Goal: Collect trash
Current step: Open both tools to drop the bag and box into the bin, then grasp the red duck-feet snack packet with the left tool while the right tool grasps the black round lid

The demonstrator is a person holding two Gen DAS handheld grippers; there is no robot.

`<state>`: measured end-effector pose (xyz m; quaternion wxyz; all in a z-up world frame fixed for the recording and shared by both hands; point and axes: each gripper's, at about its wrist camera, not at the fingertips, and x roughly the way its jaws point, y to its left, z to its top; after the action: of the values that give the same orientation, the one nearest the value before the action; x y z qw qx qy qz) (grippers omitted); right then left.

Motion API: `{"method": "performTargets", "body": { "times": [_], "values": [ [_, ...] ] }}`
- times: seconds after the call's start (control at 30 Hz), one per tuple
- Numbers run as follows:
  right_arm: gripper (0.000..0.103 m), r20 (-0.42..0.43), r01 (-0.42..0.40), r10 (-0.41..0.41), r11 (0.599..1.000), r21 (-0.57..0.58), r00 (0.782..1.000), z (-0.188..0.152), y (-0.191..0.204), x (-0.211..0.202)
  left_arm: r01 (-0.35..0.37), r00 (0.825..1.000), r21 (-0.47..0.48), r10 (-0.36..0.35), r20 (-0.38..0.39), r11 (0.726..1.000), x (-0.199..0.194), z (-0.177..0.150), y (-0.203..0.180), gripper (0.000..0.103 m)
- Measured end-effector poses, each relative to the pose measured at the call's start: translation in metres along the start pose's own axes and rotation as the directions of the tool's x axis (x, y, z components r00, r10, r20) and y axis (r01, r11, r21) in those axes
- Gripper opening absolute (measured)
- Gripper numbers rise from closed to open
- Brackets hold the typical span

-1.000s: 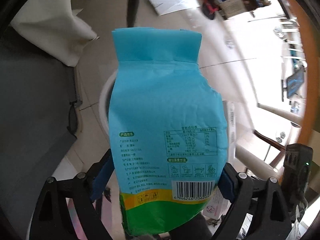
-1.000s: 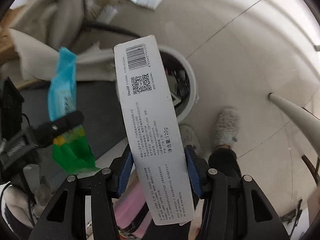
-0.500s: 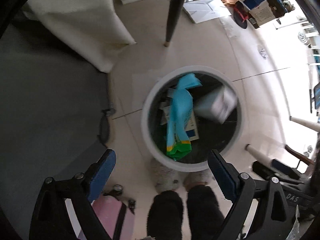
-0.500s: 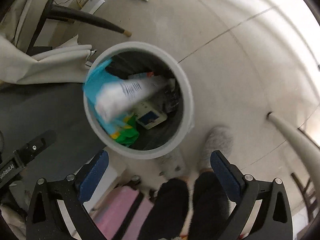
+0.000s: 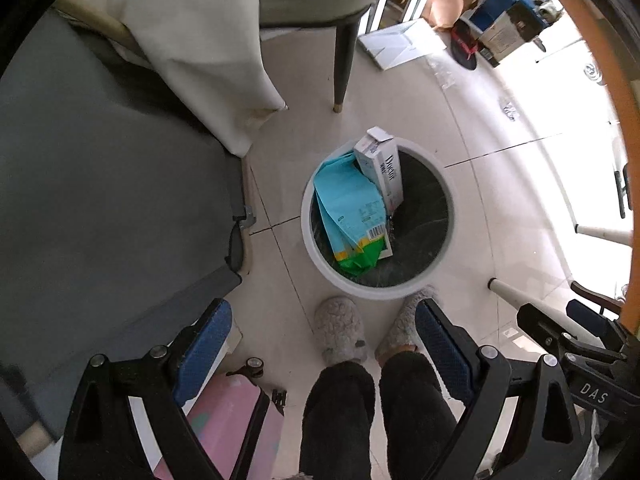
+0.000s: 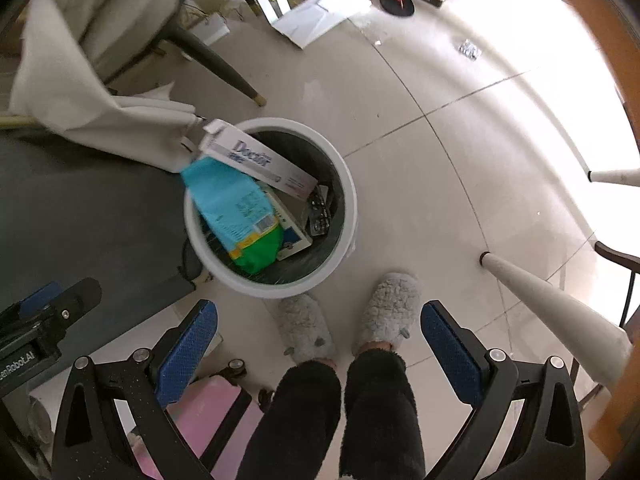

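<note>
A round white trash bin (image 5: 316, 256) stands on the tiled floor; it also shows in the right wrist view (image 6: 352, 200). Inside it lie a blue and green packet (image 5: 348, 208) and a long white box (image 5: 384, 168), which leans on the far rim. In the right wrist view the packet (image 6: 236, 208) and the box (image 6: 260, 160) lie the same way, over other trash. My left gripper (image 5: 322, 356) is open and empty, high above the bin. My right gripper (image 6: 318, 354) is open and empty too.
The person's legs and grey slippers (image 5: 340, 332) stand just in front of the bin. A grey table top (image 5: 100, 184) with a white cloth (image 5: 200, 40) is at the left. Chair legs (image 5: 342, 68), a white table leg (image 6: 552, 296), a pink case (image 5: 224, 428) and floor clutter surround.
One second ago each gripper held trash: the left the blue packet, the right the white box. Both opened and dropped them into the bin. Both grippers have since risen higher.
</note>
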<state>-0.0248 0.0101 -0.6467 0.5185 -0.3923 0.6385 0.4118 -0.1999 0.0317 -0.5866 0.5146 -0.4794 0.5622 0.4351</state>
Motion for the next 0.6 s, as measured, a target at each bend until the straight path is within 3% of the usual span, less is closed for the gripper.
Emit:
{"method": "performTargets", "body": {
  "times": [0.37,0.6],
  "values": [
    [0.103,0.098,-0.023,0.026,0.999,-0.024,0.995,-0.054,0.023,-0.15,-0.018,0.997,0.047,0.014,0.077,0.999,-0.136,-0.052,0.006,0.094],
    [0.103,0.117,-0.079,0.081,0.997,-0.016,0.99,-0.09,0.029,-0.238,-0.044,0.991,0.077,0.033,0.132,0.996,-0.215,-0.08,0.004,0.094]
  ]
}}
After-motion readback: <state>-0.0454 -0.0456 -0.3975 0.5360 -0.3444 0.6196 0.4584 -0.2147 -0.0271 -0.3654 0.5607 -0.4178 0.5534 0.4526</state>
